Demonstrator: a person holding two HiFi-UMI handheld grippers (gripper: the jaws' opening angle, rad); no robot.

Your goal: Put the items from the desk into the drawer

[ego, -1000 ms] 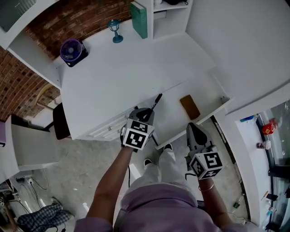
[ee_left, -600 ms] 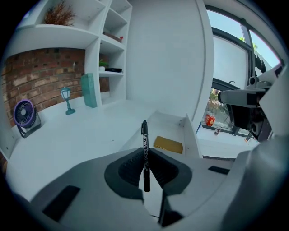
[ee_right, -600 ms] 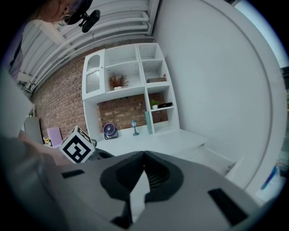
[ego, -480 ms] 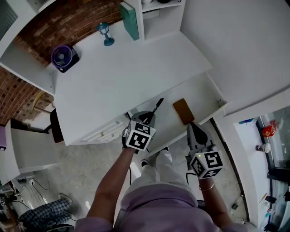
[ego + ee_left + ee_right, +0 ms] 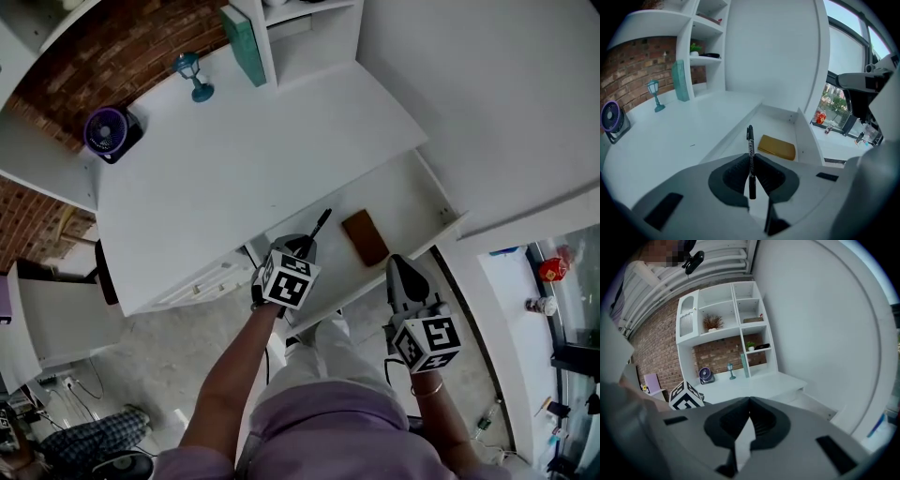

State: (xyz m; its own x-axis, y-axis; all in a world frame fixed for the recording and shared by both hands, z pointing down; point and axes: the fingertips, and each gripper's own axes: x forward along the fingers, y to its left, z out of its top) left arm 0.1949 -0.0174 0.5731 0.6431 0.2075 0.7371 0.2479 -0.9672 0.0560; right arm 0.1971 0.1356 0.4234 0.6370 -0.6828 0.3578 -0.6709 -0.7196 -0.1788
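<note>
My left gripper [image 5: 302,246] is shut on a black marker pen [image 5: 750,154], which sticks out forward over the open white drawer [image 5: 417,202]. In the head view the black marker pen [image 5: 319,225] points up and right from the jaws. A flat brown case [image 5: 364,236] lies on the drawer floor, seen as the brown case [image 5: 777,146] just right of the pen tip. My right gripper [image 5: 401,272] hangs shut and holds nothing, near the drawer's front edge; in its own view the right gripper [image 5: 749,404] faces the desk and shelves.
On the white desk top [image 5: 244,150] stand a purple fan [image 5: 106,132], a small blue lamp [image 5: 190,75] and a teal book [image 5: 242,45] beside the shelf unit. A brick wall [image 5: 56,84] runs behind. A closed drawer front [image 5: 202,281] sits left of the open drawer.
The view has shifted so desk and drawer sit further left and up. My left gripper with the pen stays over the drawer's left part; the right gripper has hardly moved.
</note>
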